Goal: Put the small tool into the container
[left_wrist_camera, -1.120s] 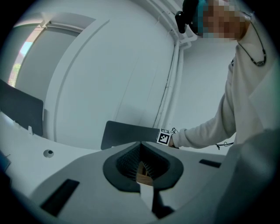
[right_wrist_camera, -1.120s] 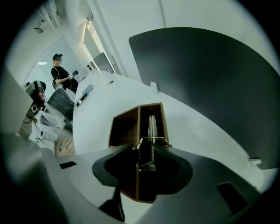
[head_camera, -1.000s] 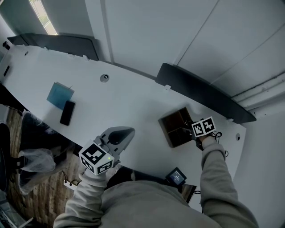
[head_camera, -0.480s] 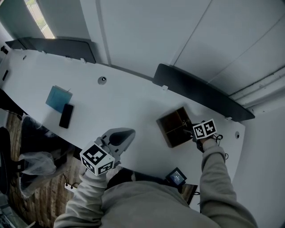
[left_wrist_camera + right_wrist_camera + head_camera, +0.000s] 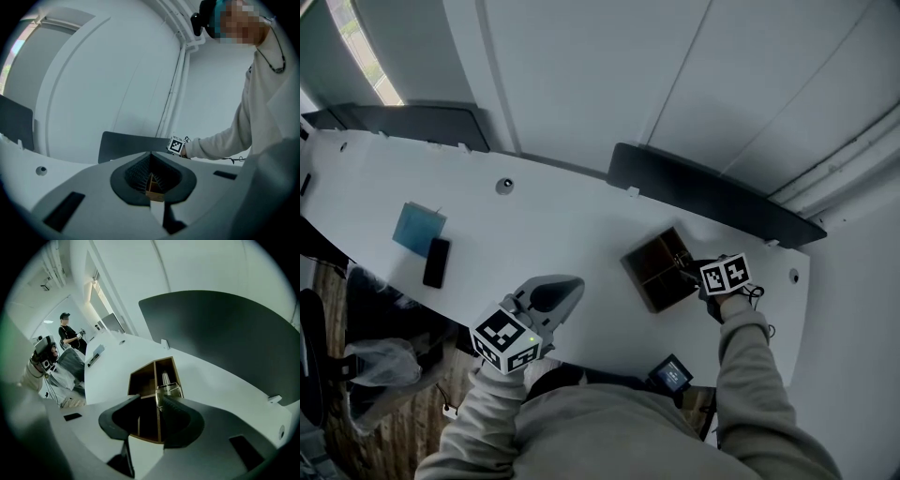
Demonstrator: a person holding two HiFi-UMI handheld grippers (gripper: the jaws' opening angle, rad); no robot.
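A dark wooden container [image 5: 659, 269] with compartments sits on the white desk [image 5: 572, 225] toward its right end. My right gripper [image 5: 688, 270] hovers at the container's right side. In the right gripper view its jaws [image 5: 150, 399] stand apart and are closing over the container [image 5: 154, 376], with nothing pressed between the pads. A small shiny metal tool [image 5: 168, 389] lies in the far right compartment, just beyond the right fingertip. My left gripper [image 5: 570, 282] is held over the desk's near edge, away from the container, its jaws [image 5: 151, 154] shut.
A blue notebook [image 5: 418, 228] and a black phone [image 5: 436, 262] lie at the desk's left. A round grommet [image 5: 503, 186] sits mid-desk. Dark partition panels [image 5: 703, 192] line the far edge. A small black device [image 5: 672, 373] is below the near edge. A person [image 5: 68, 331] stands far off.
The head view has drifted, so everything sits a little lower-left in frame. The right gripper stays at the container's right side and the left gripper keeps its place.
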